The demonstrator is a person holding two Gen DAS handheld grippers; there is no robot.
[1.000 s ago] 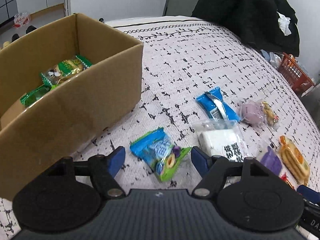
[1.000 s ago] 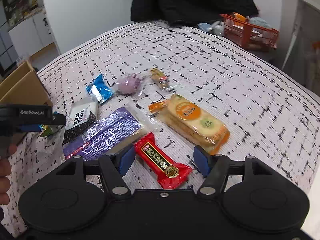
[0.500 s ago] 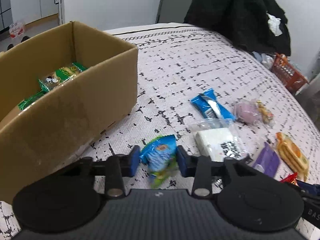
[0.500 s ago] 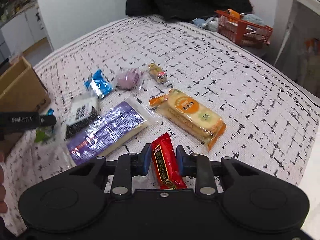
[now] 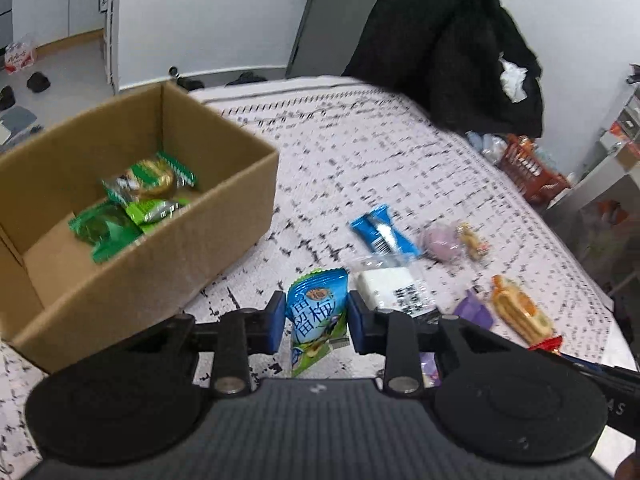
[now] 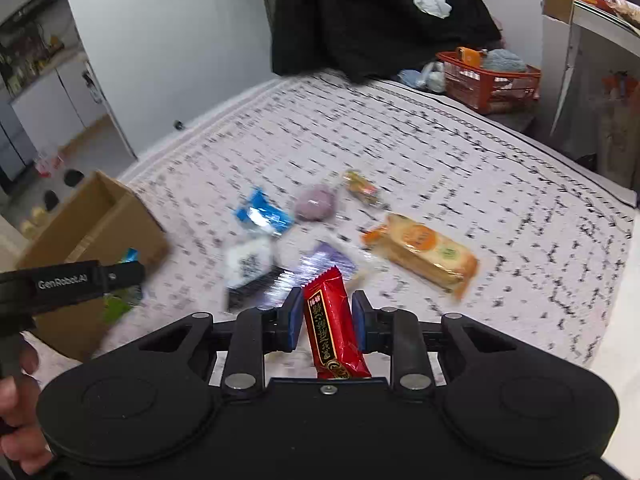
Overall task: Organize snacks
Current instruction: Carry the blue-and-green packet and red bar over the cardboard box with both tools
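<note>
My left gripper (image 5: 317, 322) is shut on a blue-green snack packet (image 5: 318, 314) and holds it above the patterned cloth, right of the cardboard box (image 5: 224, 240). The box holds several green packets (image 5: 140, 200). My right gripper (image 6: 327, 320) is shut on a red snack bar (image 6: 330, 322), lifted off the cloth. On the cloth lie a blue packet (image 6: 262, 214), a white packet (image 6: 248, 260), a purple packet (image 6: 328, 258), a pink round sweet (image 6: 316, 202), a small candy (image 6: 362, 188) and an orange biscuit pack (image 6: 424, 250).
The left gripper's body (image 6: 68, 282) and the hand holding it show at the left of the right wrist view, in front of the box (image 6: 96, 224). A black coat (image 6: 372, 12) and an orange basket (image 6: 488, 80) stand at the far edge.
Both grippers closed on their packets and lifted them off the cloth: left on the blue-green packet, right on the red bar. Both views have risen.
</note>
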